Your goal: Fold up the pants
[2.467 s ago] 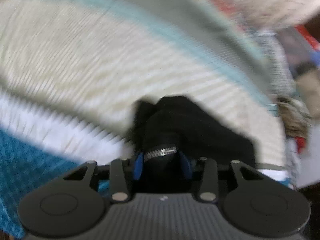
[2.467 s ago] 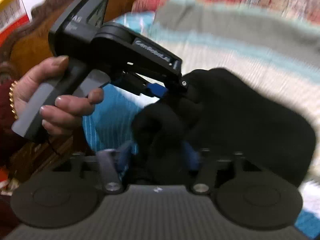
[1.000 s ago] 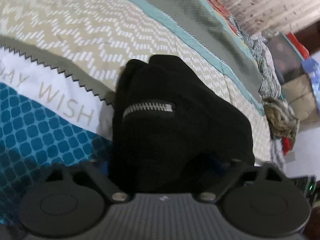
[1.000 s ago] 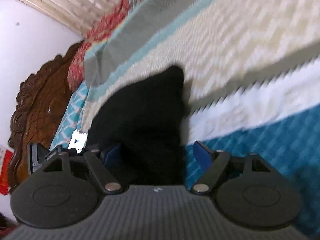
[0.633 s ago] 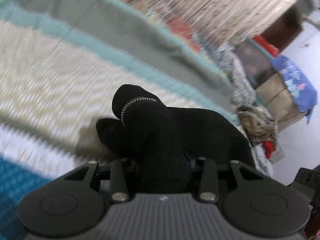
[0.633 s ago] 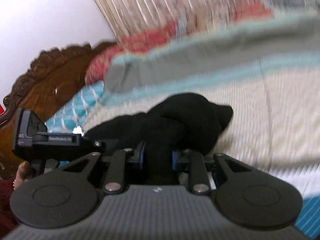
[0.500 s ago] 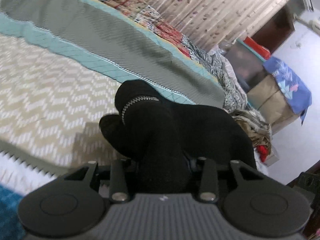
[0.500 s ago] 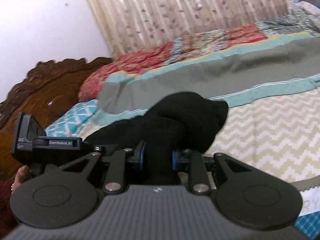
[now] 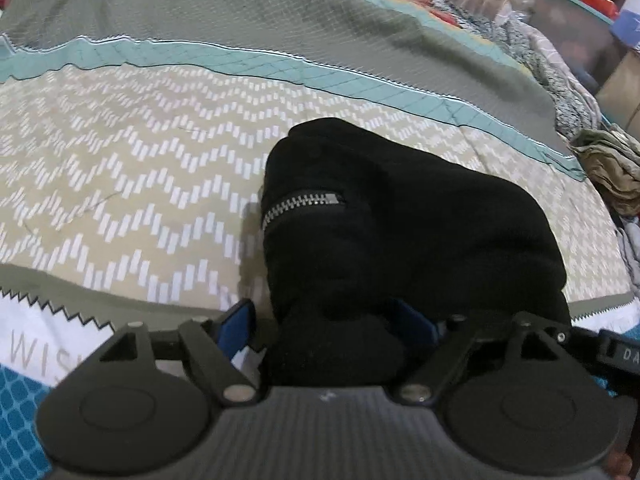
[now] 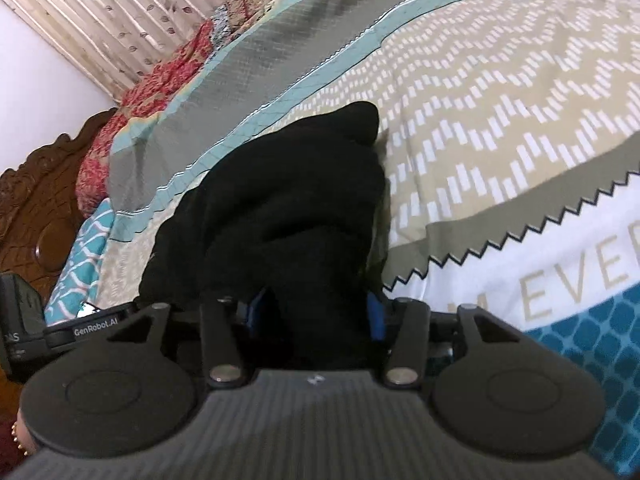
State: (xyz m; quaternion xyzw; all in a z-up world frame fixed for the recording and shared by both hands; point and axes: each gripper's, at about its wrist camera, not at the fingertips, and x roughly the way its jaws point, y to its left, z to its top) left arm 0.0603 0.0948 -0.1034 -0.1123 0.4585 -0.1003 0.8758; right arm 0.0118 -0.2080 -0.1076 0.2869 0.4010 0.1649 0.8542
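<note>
The black pants lie bunched in a thick fold on the bedspread, a silver zipper showing on top. My left gripper straddles their near edge, and its jaws are opening. Its left pad stands clear of the cloth. In the right wrist view the same pants run away from my right gripper. Its jaws are opening too, with cloth between the blue pads, which no longer pinch it. The left gripper's body shows at the lower left there.
A grey and teal quilt band crosses the bed behind the pants. A carved wooden headboard and a red patterned pillow are at the left. Piled clothes and boxes sit past the bed's right edge.
Half a second ago both grippers were shut on the raised pants. Now both sets of jaws stand wider, the pants rest on the bed, and both views tip down toward the bedspread.
</note>
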